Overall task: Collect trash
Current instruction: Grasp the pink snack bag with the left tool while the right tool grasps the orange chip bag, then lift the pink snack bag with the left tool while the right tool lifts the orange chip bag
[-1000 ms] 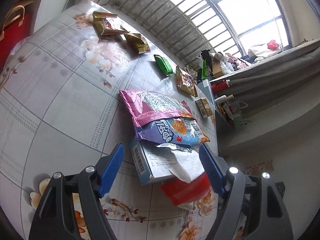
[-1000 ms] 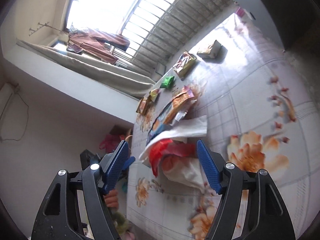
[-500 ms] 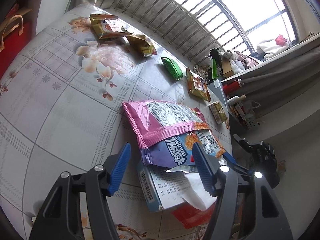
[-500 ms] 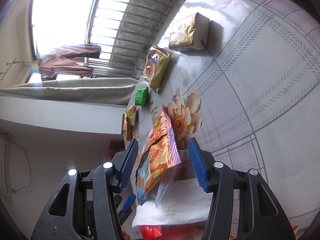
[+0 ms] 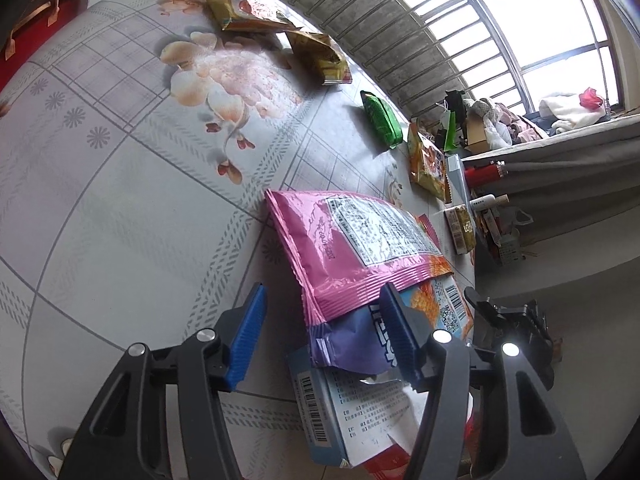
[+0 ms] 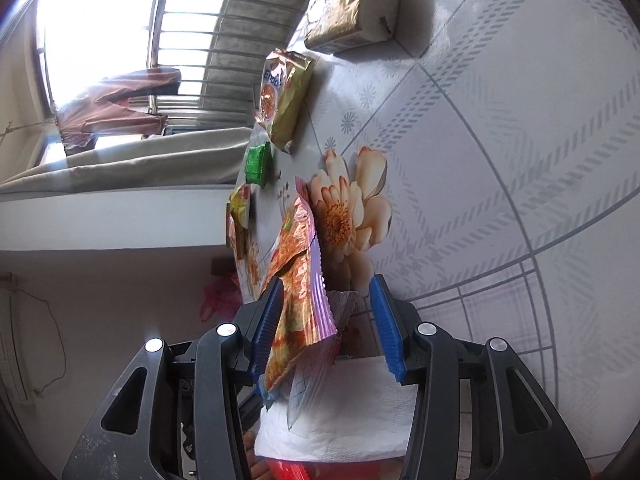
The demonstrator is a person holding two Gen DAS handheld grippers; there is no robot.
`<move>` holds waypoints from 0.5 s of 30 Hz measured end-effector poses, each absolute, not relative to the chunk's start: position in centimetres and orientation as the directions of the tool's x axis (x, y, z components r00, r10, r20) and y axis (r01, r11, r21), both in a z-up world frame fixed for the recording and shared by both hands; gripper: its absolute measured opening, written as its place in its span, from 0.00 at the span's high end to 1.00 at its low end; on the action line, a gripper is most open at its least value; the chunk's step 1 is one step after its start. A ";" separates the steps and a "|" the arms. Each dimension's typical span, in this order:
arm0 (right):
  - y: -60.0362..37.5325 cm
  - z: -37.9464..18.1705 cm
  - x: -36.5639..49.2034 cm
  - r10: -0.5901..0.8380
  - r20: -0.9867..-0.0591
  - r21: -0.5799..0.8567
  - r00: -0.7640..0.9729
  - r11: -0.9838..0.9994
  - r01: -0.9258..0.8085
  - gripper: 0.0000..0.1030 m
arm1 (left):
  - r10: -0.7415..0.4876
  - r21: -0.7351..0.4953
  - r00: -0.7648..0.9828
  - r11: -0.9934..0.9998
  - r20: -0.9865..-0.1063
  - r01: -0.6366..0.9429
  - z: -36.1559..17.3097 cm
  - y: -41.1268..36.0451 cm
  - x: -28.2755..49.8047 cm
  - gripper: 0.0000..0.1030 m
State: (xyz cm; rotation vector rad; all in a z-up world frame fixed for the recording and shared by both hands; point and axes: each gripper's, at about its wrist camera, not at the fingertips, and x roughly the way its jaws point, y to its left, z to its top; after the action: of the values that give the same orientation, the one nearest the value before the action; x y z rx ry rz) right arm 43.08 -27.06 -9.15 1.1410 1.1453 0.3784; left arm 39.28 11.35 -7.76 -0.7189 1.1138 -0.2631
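Observation:
A pile of trash lies on the floral table: a pink snack bag (image 5: 352, 240) on a purple-orange bag (image 5: 360, 344), a light blue box (image 5: 340, 412), white tissue (image 6: 352, 412) and a red wrapper (image 5: 384, 466). My left gripper (image 5: 324, 332) is open, its jaws astride the near edge of the pink bag. My right gripper (image 6: 326, 322) is open, with the orange-pink bag edge (image 6: 296, 304) standing between its jaws, tissue just below. Further off lie a green packet (image 5: 382, 118), an orange bag (image 5: 428, 162) and a small brown box (image 6: 352, 10).
Two golden snack bags (image 5: 248, 4) lie at the far table end by the barred window. A red bag (image 5: 24, 28) hangs beyond the left table edge. Shelves with bottles and clutter (image 5: 492, 184) stand past the right edge. The right gripper's body (image 5: 516, 320) shows behind the pile.
Both grippers have moved forward over the pile. The jaws of both have narrowed somewhat. The pile now sits low in both views, with the bags between the jaws.

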 end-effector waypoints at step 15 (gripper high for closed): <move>-24.9 -1.6 38.0 0.765 -0.504 0.847 0.401 0.528 0.058 0.94 | -0.612 -0.725 0.495 0.687 -0.617 -0.053 -3.5 13.6 34.5 0.67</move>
State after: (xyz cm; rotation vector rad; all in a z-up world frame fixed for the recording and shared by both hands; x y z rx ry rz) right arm 38.00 -24.86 -1.63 0.9274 1.0808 0.5385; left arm 34.46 13.58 -3.50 -0.7612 1.0126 -0.3819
